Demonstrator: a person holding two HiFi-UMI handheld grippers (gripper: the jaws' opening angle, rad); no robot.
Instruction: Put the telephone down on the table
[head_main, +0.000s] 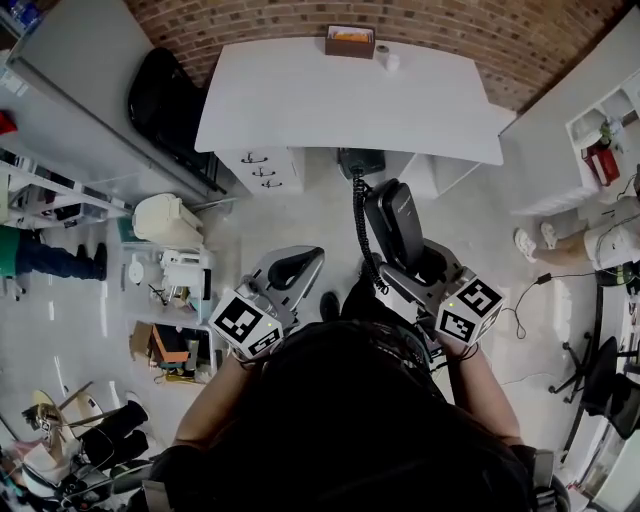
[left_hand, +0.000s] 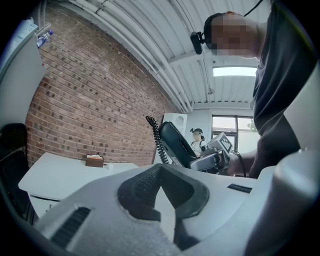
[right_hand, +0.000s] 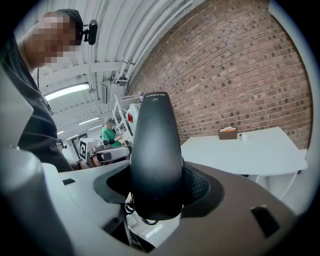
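Observation:
The black telephone handset (head_main: 395, 225) stands upright between the jaws of my right gripper (head_main: 412, 262), which is shut on its lower part. It fills the middle of the right gripper view as a dark rounded handset (right_hand: 152, 150). Its coiled cord (head_main: 357, 225) runs up to a dark box (head_main: 360, 160) at the near edge of the white table (head_main: 300, 110). My left gripper (head_main: 296, 268) is level with the right one, to its left, shut with nothing in it. In the left gripper view the handset (left_hand: 175, 142) shows beyond the shut gripper (left_hand: 162, 192).
A brown box (head_main: 349, 41) and a small white cup (head_main: 386, 58) stand at the table's far edge by the brick wall. A drawer unit (head_main: 258, 168) sits under the table, a black chair (head_main: 165, 100) to its left. Cluttered shelves (head_main: 60, 200) and people flank both sides.

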